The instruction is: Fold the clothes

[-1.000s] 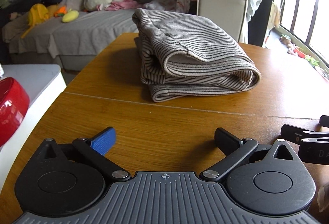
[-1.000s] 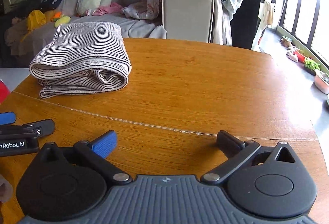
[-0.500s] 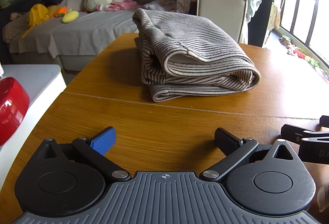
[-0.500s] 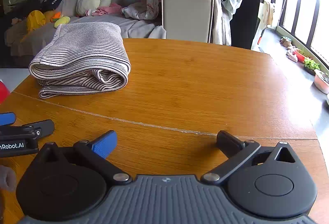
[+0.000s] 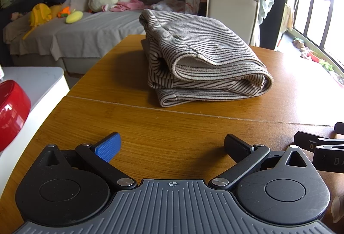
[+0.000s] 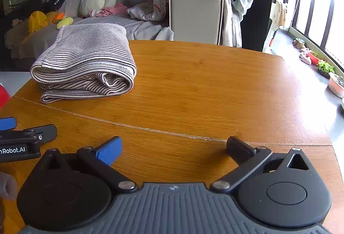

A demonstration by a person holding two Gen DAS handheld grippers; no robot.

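A folded grey garment with dark stripes [image 5: 200, 62] lies on the wooden table [image 5: 193, 126], also seen in the right wrist view as the striped garment [image 6: 86, 62] at the left. My left gripper [image 5: 172, 145] rests low near the table's front edge, open and empty, well short of the garment. My right gripper [image 6: 174, 150] sits beside it to the right, likewise open with nothing between its fingers. Each gripper shows at the edge of the other's view: the right gripper [image 5: 318, 145] and the left gripper [image 6: 23, 139].
A red bowl [image 5: 10, 115] stands on a white surface [image 5: 38, 83] left of the table. Behind the table are a sofa [image 5: 86, 29] with plush toys and an armchair [image 6: 195, 14] heaped with several clothes. Windows and floor plants lie to the right.
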